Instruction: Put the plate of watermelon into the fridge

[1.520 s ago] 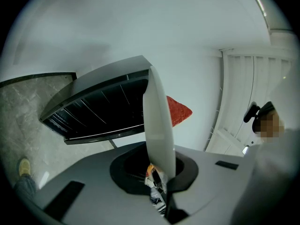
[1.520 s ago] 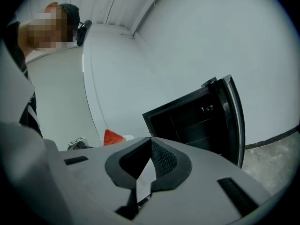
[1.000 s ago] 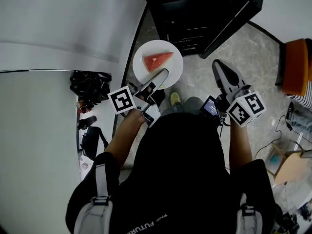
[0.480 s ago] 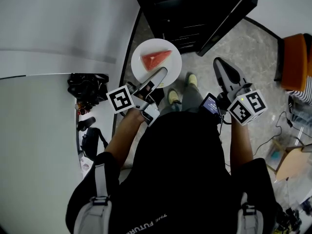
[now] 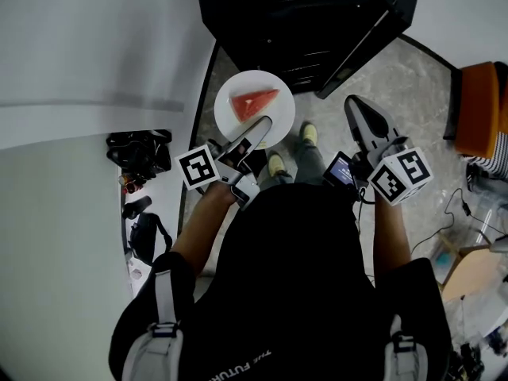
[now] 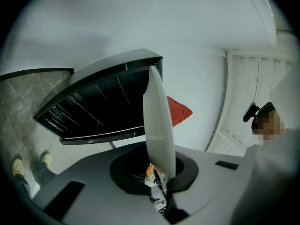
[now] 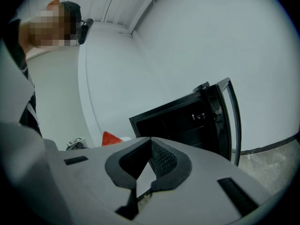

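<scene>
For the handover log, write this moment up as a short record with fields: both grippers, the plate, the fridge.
left gripper: shut on the near rim of the white plate
right gripper: jaws together, nothing between them, held apart from the white plate
watermelon wedge: one red piece lying on the white plate
black fridge: door open, interior dark
plate position: outside the black fridge, just in front of its opening
task status: white plate not yet inside
</scene>
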